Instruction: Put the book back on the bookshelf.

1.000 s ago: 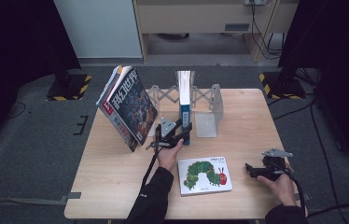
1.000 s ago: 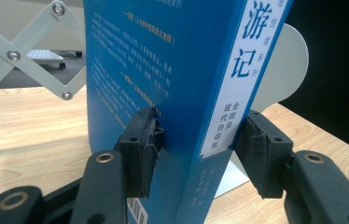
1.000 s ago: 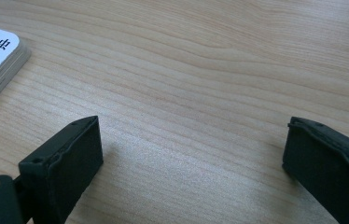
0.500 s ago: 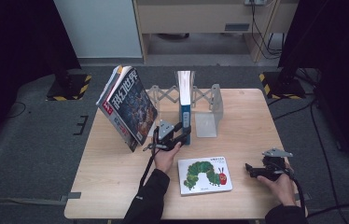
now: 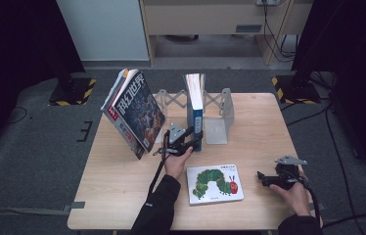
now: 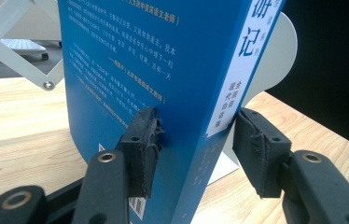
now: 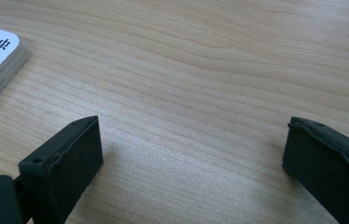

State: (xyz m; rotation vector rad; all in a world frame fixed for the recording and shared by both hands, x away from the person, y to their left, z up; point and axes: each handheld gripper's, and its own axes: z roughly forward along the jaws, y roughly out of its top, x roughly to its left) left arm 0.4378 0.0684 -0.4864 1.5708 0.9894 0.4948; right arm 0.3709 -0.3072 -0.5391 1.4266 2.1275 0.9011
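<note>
Wooden table (image 5: 122,181), and a tall blue book (image 6: 163,70) stood upright between the left gripper (image 6: 196,144) jaws.
One jaw touched its cover; the other was just beside its spine. Right gripper (image 7: 191,154) gaped wide, holding nothing, well apart.

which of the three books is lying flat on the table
The caterpillar picture book, cover up between the two hands. The blue book stands upright in the rack, and the magazine leans tilted.

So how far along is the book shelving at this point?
Done: the blue book stands upright in the expanding rack. In hand: the left gripper straddles its spine, one pad touching the cover, the other apart. Left: the caterpillar book lies flat on the table; the right gripper is open and holds nothing.
</note>
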